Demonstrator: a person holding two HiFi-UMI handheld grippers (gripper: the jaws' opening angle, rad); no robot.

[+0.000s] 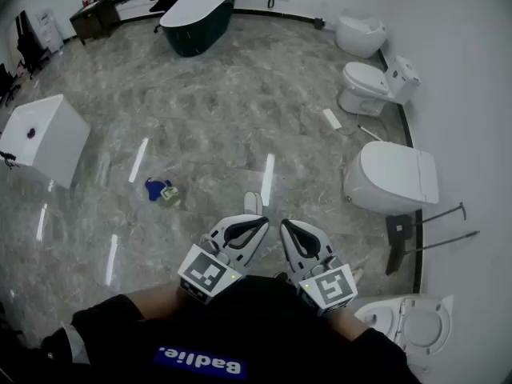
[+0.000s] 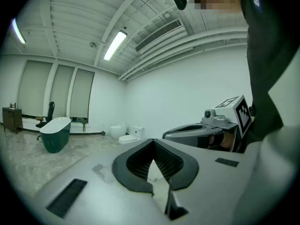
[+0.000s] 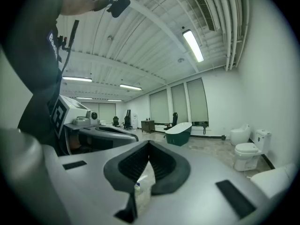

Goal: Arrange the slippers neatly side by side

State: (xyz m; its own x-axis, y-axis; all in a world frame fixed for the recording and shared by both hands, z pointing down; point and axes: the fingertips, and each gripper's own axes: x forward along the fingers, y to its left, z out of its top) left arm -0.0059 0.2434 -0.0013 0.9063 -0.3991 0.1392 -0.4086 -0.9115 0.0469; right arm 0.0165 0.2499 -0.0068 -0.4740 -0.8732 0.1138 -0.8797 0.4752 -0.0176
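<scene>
Spreading ahead of both grippers, grey marble floor, glossy, lamp glare in streaks; dark bathtub far ahead, toilets along the wall off the right gripper's side, nearest one well apart; white box far off to the left gripper's side.

Left gripper and right gripper held close to the body, side by side, near level; jaws of each pressed together, nothing between them.

What I take for the slippers, a small blue and pale pair, lie on the floor ahead and to the left of the left gripper, well apart from it; too small to tell toe from heel. Small pale object just ahead of the left gripper; kind unclear.

Judgement: step in hand is the approach; walk in, drop low, spread the jaws before reaching; take one slipper by its edge, set it parallel to its mate, toes level.
</scene>
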